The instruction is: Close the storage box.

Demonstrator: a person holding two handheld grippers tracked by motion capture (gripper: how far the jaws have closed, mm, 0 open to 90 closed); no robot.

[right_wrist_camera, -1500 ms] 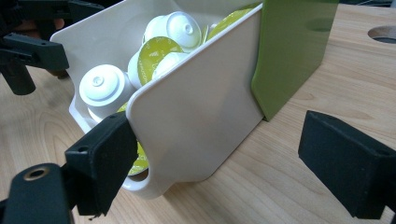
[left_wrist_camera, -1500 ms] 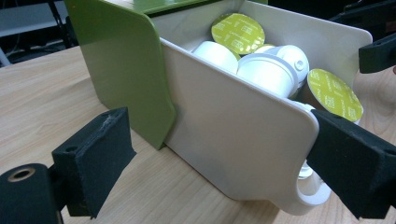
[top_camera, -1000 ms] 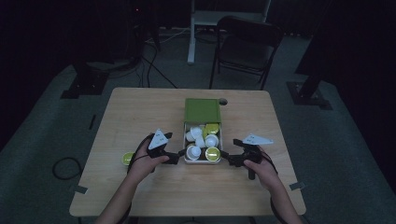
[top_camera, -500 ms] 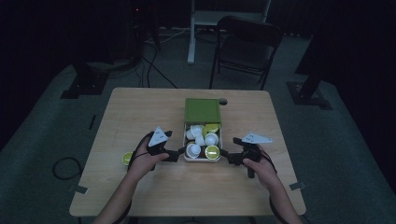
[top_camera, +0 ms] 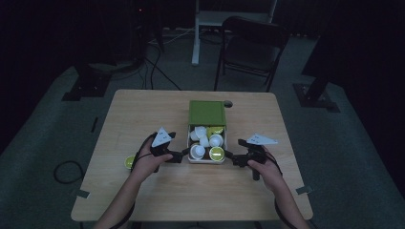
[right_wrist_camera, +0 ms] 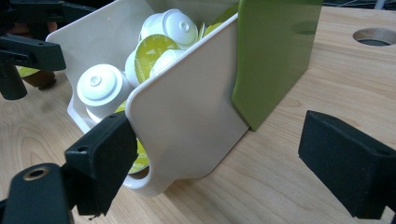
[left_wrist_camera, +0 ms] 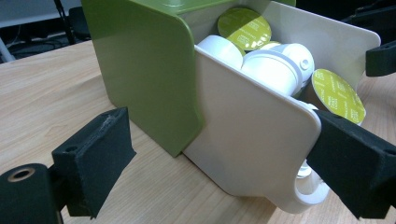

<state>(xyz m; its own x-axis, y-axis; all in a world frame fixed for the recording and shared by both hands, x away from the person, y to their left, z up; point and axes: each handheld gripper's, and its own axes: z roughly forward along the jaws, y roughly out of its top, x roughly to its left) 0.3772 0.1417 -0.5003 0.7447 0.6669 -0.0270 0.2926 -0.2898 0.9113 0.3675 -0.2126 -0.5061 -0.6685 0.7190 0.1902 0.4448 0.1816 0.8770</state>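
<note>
A green box point(top_camera: 207, 112) stands mid-table with its white drawer point(top_camera: 206, 161) pulled out toward me, holding several white and green-lidded capsules point(top_camera: 216, 153). My left gripper point(top_camera: 183, 154) is at the drawer's left front corner and my right gripper point(top_camera: 229, 155) at its right front corner. In the left gripper view the left gripper point(left_wrist_camera: 224, 163) is open, with the drawer's white side wall point(left_wrist_camera: 252, 140) and green box point(left_wrist_camera: 144, 70) between its jaws. In the right gripper view the right gripper point(right_wrist_camera: 226, 163) is open, its jaws on either side of the drawer wall point(right_wrist_camera: 187, 121).
A loose green-lidded capsule point(top_camera: 129, 162) lies on the table left of my left hand. A round cable hole point(top_camera: 228, 103) sits behind the box at its right. A folding chair point(top_camera: 250, 45) stands beyond the table's far edge.
</note>
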